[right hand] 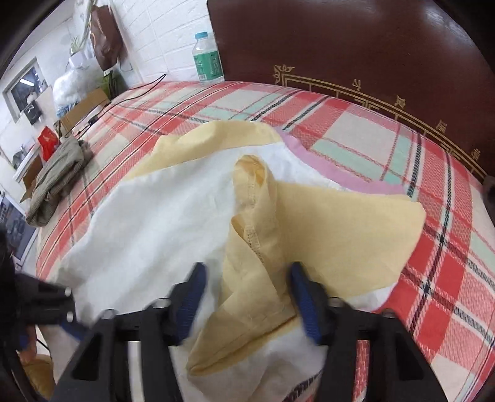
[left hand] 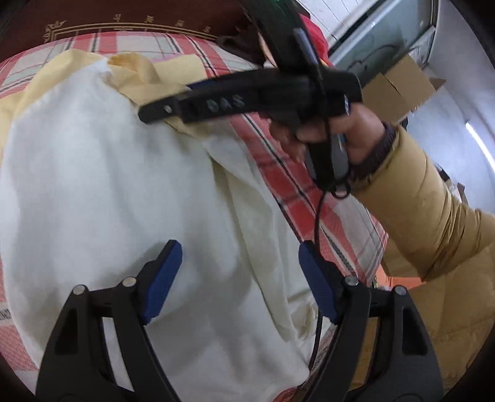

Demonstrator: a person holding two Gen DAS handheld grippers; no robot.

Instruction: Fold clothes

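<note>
Left wrist view, left to right: white-and-pale-yellow cotton garment [left hand: 102, 173] spread over the red, white and teal plaid bedsheet [left hand: 312, 198], filling most of the frame; its left and lower edges run out of frame. Left gripper [left hand: 239, 280] hangs over the white fabric, blue-padded fingers [left hand: 164, 278] standing wide apart, nothing between them, pads not pressing cloth. A black cable [left hand: 317, 278] runs down past its right finger; the lower end is lost behind the gripper body. Upper right: right gripper [left hand: 161, 113] seen side-on, held in a hand [left hand: 355, 136] with a mustard-yellow padded sleeve [left hand: 433, 210]; its tips sit at the yellow sleeve part of the garment, motion-blurred, so contact cannot be told from here. Dark brown headboard with gold trim [left hand: 123, 18] is cut off at the top. Right wrist view, left to right: left gripper [right hand: 46, 306] is a dark blur at the left edge, state unreadable in this view. A crumpled olive-grey cloth pile [right hand: 55, 182] lies well apart near the bed's far left side. A clear plastic water bottle with green label [right hand: 207, 58] stands beyond the bed's far edge, against the headboard's left edge, base hidden. Right gripper [right hand: 246, 297] straddles a bunched fold of the yellow fabric [right hand: 256, 272], jaws partly closed around it; the left finger is blurred, and a gap shows on both sides of the fold, so the pads are not clearly clamped on it.
</note>
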